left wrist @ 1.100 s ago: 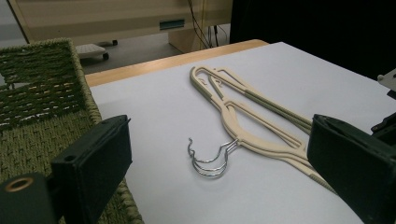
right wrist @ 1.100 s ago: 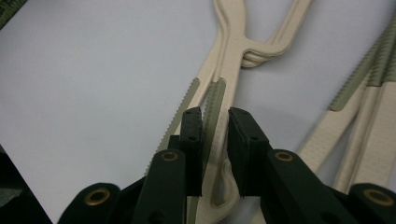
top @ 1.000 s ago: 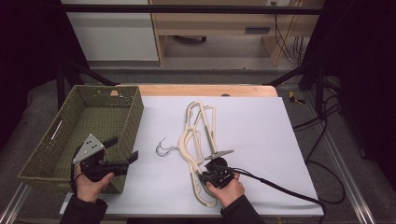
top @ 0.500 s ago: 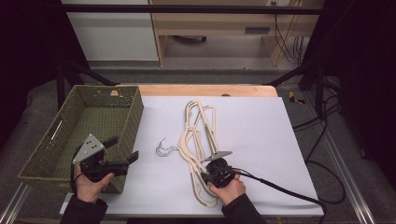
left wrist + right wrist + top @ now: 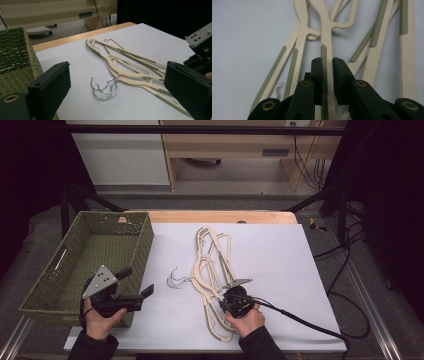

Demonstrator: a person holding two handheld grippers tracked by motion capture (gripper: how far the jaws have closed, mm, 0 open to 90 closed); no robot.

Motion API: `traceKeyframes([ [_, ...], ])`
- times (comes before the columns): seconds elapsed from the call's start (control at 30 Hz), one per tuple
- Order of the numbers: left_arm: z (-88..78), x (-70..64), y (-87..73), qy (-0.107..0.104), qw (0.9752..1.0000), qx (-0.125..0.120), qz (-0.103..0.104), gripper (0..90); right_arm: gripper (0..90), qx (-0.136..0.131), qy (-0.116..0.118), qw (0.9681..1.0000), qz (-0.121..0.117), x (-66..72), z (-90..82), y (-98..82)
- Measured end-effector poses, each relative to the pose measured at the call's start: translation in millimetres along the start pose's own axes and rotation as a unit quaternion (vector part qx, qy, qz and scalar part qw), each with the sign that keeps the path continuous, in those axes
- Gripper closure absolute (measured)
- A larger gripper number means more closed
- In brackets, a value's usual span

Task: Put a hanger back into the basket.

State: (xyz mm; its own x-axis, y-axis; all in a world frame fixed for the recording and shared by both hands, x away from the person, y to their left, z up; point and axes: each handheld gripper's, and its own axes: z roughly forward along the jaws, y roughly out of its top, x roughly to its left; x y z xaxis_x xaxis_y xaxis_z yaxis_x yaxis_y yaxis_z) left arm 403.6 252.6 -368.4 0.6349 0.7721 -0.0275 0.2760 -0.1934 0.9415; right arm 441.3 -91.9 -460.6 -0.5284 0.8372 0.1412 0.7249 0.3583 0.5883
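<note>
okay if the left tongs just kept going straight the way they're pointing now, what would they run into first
Probably the metal hooks of the cream hangers, which lie on the white sheet straight ahead between the open left tongs. Depth is unclear; pointing flatter, they might pass above them.

Cream hangers point(image 5: 212, 270) piled flat on white sheet point(image 5: 280, 265).

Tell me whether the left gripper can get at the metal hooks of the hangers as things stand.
Probably yes: the left gripper is open and faces the metal hooks, with bare white table sheet between them.
</note>
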Motion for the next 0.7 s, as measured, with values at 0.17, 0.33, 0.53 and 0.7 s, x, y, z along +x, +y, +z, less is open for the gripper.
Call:
traceKeyframes([
  [0.17,4.6,-10.8,0.6,-0.013,0.9999,0.004,0.007,6.9,79.7,-0.017,0.013,0.9998,0.005,-6.2,-9.6,2.1],
  [0.33,20.0,-22.2,-4.0,-0.028,0.9991,0.027,0.018,7.4,79.7,-0.033,0.022,0.9992,0.005,-9.5,-22.0,4.8],
  [0.53,38.2,-28.4,-3.8,-0.036,0.9976,0.050,0.030,10.0,79.8,-0.038,0.033,0.9987,0.009,-9.0,-29.9,6.3],
  [0.7,69.5,-27.9,6.8,-0.039,0.9947,0.082,0.047,17.1,79.7,-0.036,0.032,0.9988,0.006,-8.8,-32.9,5.8],
])
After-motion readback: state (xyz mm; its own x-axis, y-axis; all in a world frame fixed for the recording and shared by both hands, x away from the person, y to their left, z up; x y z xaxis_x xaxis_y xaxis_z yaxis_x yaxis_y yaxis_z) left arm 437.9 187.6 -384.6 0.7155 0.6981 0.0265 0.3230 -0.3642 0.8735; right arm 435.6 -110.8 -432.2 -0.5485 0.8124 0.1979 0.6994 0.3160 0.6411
